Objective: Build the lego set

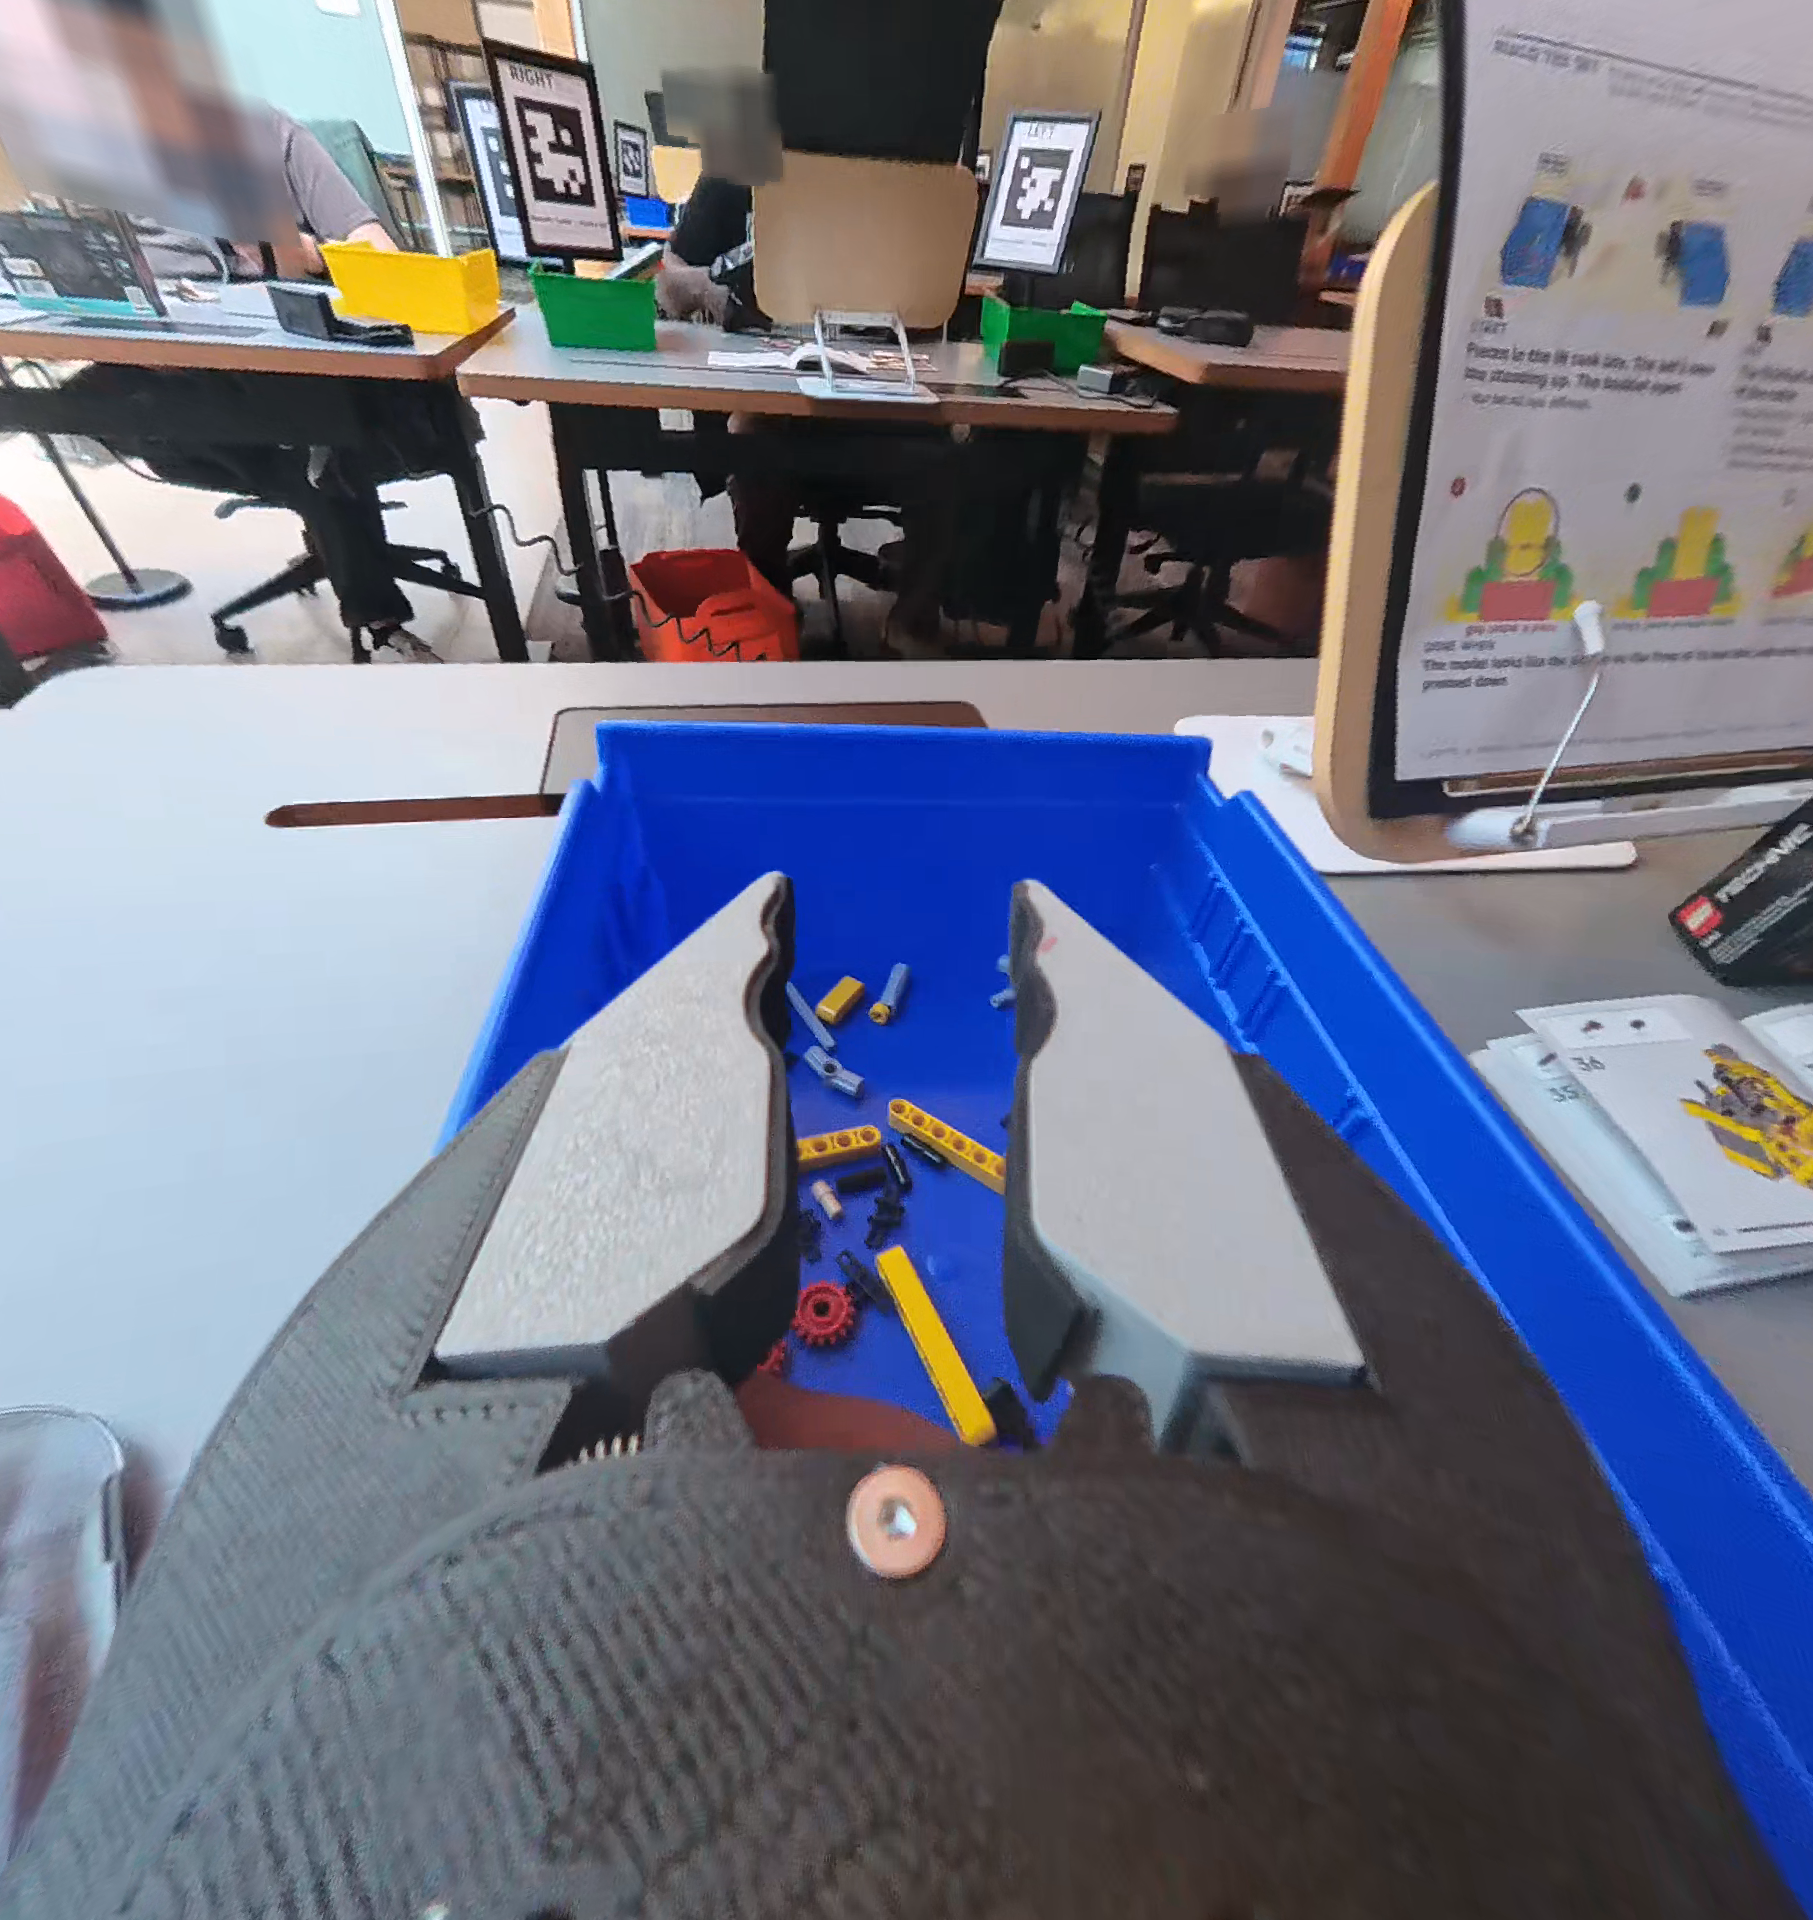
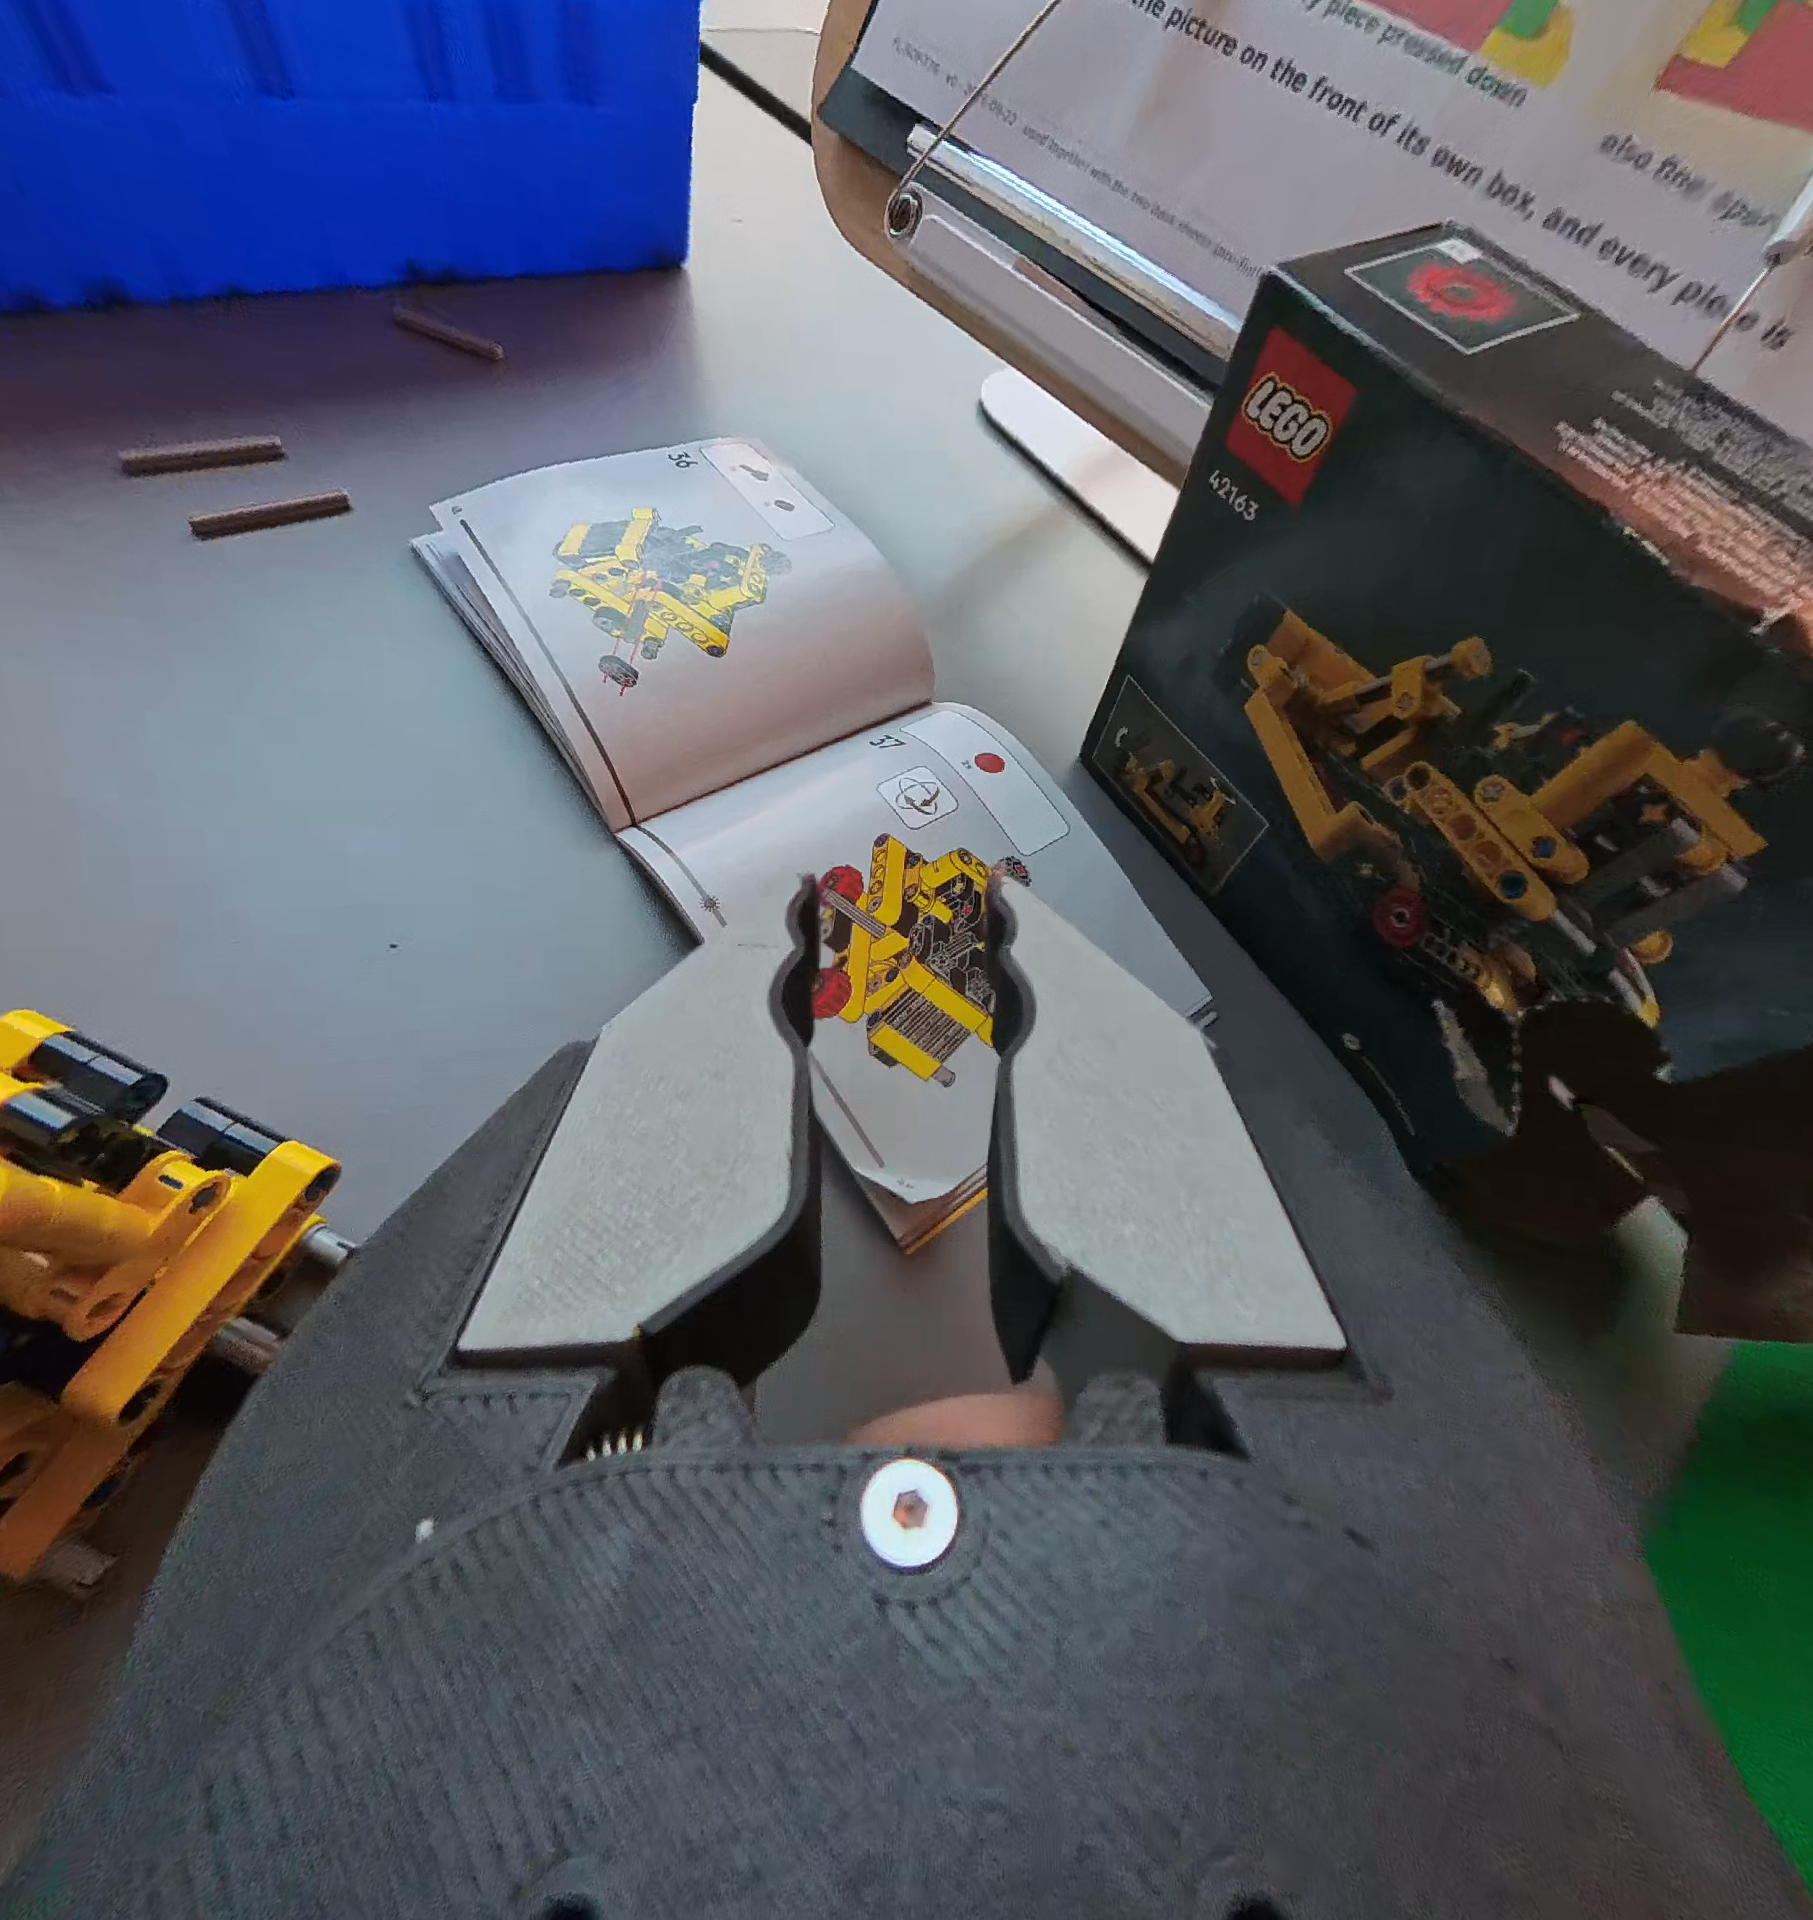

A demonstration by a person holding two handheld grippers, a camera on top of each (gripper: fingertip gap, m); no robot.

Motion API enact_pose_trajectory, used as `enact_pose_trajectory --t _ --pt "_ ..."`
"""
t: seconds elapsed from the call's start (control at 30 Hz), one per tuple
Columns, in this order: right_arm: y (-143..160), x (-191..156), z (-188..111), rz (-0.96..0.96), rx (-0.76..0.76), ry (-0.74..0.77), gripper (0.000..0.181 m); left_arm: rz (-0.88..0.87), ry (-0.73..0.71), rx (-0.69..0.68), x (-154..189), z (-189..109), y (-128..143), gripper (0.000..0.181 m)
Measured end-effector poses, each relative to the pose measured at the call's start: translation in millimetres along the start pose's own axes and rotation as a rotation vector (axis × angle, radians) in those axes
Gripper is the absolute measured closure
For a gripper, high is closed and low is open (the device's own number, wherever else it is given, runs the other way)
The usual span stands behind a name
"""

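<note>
My left gripper (image 1: 900, 935) is open and empty, held over a blue bin (image 1: 1504, 1195). Loose pieces lie on the bin floor: a long yellow beam (image 1: 933, 1345), a red gear (image 1: 822, 1314), a yellow holed beam (image 1: 943, 1141), small black pins (image 1: 886, 1195) and grey connectors (image 1: 832, 1070). My right gripper (image 2: 900, 914) is open and empty above the open instruction booklet (image 2: 756, 644). The partly built yellow and black model (image 2: 91, 1226) sits on the table at the left of the right wrist view.
The dark set box (image 2: 1484, 748) stands right of the booklet, which also shows in the left wrist view (image 1: 1691, 1132). A clip stand with an instruction sheet (image 1: 1629, 416) is behind. Three brown axle rods (image 2: 268, 514) lie near the bin wall (image 2: 310, 156). Something green (image 2: 1775, 1579) is at right. The gap from one gripper's tips to the other's is roughly 45 centimetres. The right gripper is farther from the red gear (image 1: 822, 1314), some 45 centimetres, than the left, some 12 centimetres.
</note>
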State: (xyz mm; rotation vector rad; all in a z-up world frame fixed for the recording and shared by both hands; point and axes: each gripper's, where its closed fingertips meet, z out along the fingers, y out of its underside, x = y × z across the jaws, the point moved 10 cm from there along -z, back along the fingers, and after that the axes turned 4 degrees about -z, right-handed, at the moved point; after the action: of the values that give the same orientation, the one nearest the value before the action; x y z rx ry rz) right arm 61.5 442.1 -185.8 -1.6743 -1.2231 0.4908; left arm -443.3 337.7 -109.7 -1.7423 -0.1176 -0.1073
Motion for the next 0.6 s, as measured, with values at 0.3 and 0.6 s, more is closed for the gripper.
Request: enact_pose_trajectory --t 0.3,0.6 --pt "-2 6 4 0.027 0.037 -0.118 0.146 0.11 -0.038 0.17 0 -26 -16 0.162" --pt "-2 3 4 -0.004 0.044 -0.137 0.148 0.08 -0.041 0.221 1 -34 -20 0.166"
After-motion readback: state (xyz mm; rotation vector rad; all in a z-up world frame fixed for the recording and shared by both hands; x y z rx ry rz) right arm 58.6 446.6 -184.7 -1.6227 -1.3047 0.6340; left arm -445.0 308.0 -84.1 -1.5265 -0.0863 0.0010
